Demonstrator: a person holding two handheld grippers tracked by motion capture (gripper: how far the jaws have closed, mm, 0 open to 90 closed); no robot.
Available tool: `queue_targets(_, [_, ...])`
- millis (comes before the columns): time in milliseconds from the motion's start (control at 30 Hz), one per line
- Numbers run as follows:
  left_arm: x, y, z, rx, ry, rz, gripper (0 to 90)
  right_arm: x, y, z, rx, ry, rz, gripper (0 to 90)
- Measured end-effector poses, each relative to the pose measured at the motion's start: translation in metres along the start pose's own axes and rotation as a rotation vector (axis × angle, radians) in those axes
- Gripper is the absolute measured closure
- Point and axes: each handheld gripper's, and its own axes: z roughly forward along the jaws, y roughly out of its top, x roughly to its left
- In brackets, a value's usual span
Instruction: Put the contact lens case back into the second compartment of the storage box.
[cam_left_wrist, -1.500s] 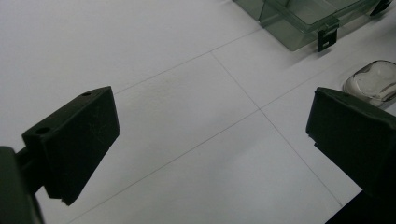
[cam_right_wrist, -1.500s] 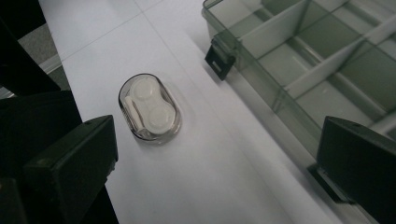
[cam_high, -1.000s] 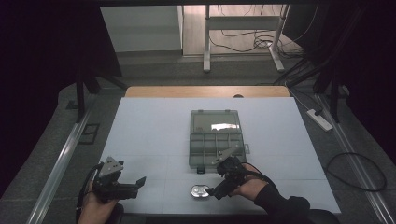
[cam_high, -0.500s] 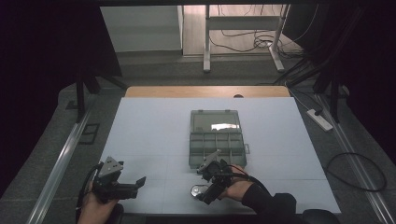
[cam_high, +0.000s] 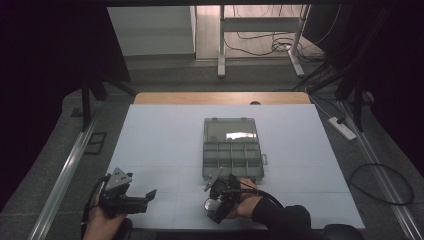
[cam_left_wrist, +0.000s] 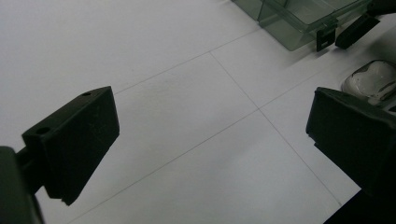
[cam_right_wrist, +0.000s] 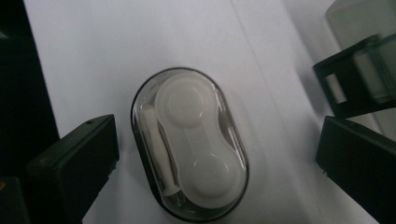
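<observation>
Right gripper (cam_high: 214, 206) over small oval case (cam_right_wrist: 189, 144), jaws apart, nothing clamped

Right hand (cam_high: 245, 202) comes in low just in front of the compartment box (cam_high: 232, 150), gripper tipped down at the clear oval case with a white insert, which lies flat on the white table (cam_high: 160, 140) just in front of the box's near edge, a jaw on each side, not touching. Left gripper (cam_high: 142, 197) well left of the box, held level, jaws wide apart on bare tabletop. Behind the box: wooden table edge, grey floor, cables, white frame legs; dark at both sides
</observation>
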Motion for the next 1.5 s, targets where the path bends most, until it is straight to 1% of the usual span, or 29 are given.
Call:
queue_targets(67, [0.0, 0.0, 0.0, 0.0, -0.001, 0.0, 2.6, 0.001, 0.0, 0.001, 0.003, -0.014, -0.021, 0.0])
queue_targets(133, [0.0, 0.0, 0.0, 0.0, 0.0, 0.0, 2.7, 0.002, -0.001, 0.0, -0.001, -0.023, -0.028, 1.8])
queue_targets(200, [0.0, 0.0, 0.0, 0.0, -0.001, 0.0, 2.7, 0.002, -0.001, -0.001, -0.007, -0.025, -0.032, 6.1])
queue_targets(300, [0.0, 0.0, 0.0, 0.0, -0.001, 0.0, 2.7, 0.001, -0.001, -0.005, -0.025, -0.018, -0.051, 17.8])
queue_targets(467, [0.0, 0.0, 0.0, 0.002, 0.0, 0.002, 2.7, 0.006, -0.001, -0.009, -0.049, 0.017, -0.117, 44.2])
queue_targets(500, [0.0, 0.0, 0.0, 0.002, 0.001, 0.003, 2.7, 0.006, -0.001, -0.01, -0.045, 0.02, -0.124, 48.1])
queue_targets(533, [0.0, 0.0, 0.0, 0.002, 0.001, 0.004, 2.7, 0.006, 0.0, -0.01, -0.05, 0.02, -0.128, 48.6])
queue_targets(667, [0.0, 0.0, 0.0, 0.001, 0.0, 0.003, 2.7, 0.006, 0.0, -0.01, -0.043, 0.024, -0.117, 49.0])
queue_targets(867, [0.0, 0.0, 0.0, 0.001, 0.0, 0.004, 2.7, 0.005, 0.001, -0.011, -0.053, 0.025, -0.089, 49.1])
queue_targets(1033, [0.0, 0.0, 0.0, 0.0, 0.001, 0.004, 2.8, 0.001, 0.002, -0.019, -0.105, 0.029, -0.052, 49.1])
queue_targets(1100, [0.0, 0.0, 0.0, 0.0, 0.001, 0.004, 2.7, 0.001, 0.002, -0.02, -0.111, 0.034, -0.045, 49.1])
queue_targets(1200, [-0.001, 0.0, 0.0, 0.001, 0.001, 0.005, 2.8, -0.002, 0.002, -0.026, -0.145, 0.04, -0.015, 49.1])
queue_targets(1367, [-0.001, 0.0, 0.0, 0.003, 0.003, 0.005, 2.8, -0.004, 0.003, -0.033, -0.175, 0.034, 0.019, 49.1])
queue_targets(1500, [-0.001, 0.0, 0.0, 0.003, 0.003, 0.004, 2.8, -0.007, 0.004, -0.038, -0.188, 0.026, 0.045, 49.1])
